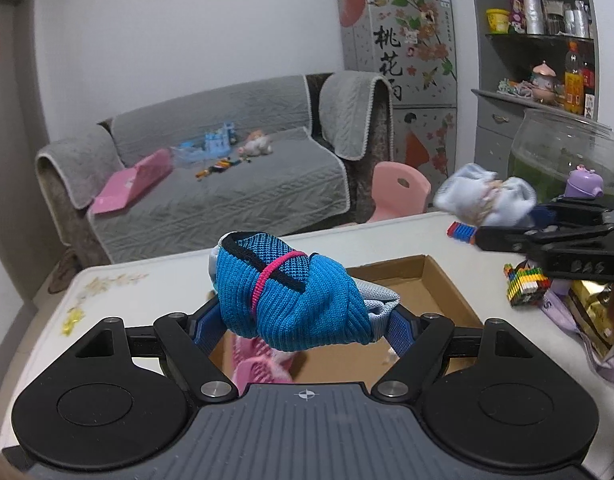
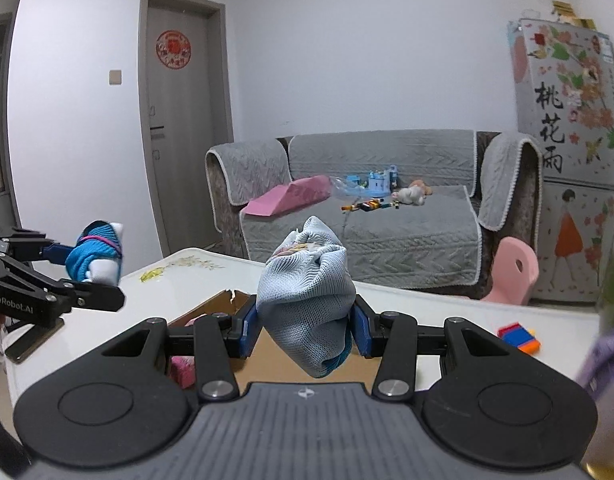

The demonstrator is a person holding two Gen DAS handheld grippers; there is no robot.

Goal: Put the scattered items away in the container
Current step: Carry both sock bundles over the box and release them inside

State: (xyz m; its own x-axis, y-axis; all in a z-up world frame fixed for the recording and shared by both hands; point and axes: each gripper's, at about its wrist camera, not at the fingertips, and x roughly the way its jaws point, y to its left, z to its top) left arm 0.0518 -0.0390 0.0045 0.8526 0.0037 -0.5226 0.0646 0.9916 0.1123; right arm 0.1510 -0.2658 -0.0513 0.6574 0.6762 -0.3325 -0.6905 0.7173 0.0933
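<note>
A: What does the room look like?

B: A white worktop [image 1: 179, 276] with a faint yellow flower print near one corner. Behind it stands a sofa [image 2: 371, 216] under grey quilted covers, with toys and a pink case on the seat. There is a small pink chair [image 2: 511, 276] beside it, a grey door [image 2: 183, 120] with a round red paper cutting, and a fridge [image 1: 399, 40] covered in blossom stickers.

A: Any writing you can read?

B: Three large black Chinese characters run down the fridge. The left gripper [image 2: 89, 270], seen from the right wrist view, carries white lettering that reads "GenRobot.AI", partly cut off.

A: And the fingers?

B: The left gripper's fingers [image 1: 205, 326] are clamped on a blue sock bundle [image 1: 295, 300] tied with a pink band, held above the cardboard box [image 1: 435, 280]. The right gripper [image 2: 305, 330] has its fingers closed on a pale grey sock bundle [image 2: 307, 296], also up off the worktop, over the box's edge.

A: What is in the box?

B: Something pink [image 1: 259, 364] lies inside it. On the worktop to the right are colourful building blocks [image 1: 525, 282], another small block piece [image 2: 519, 336] and a glass bowl [image 1: 567, 156] with green water.
</note>
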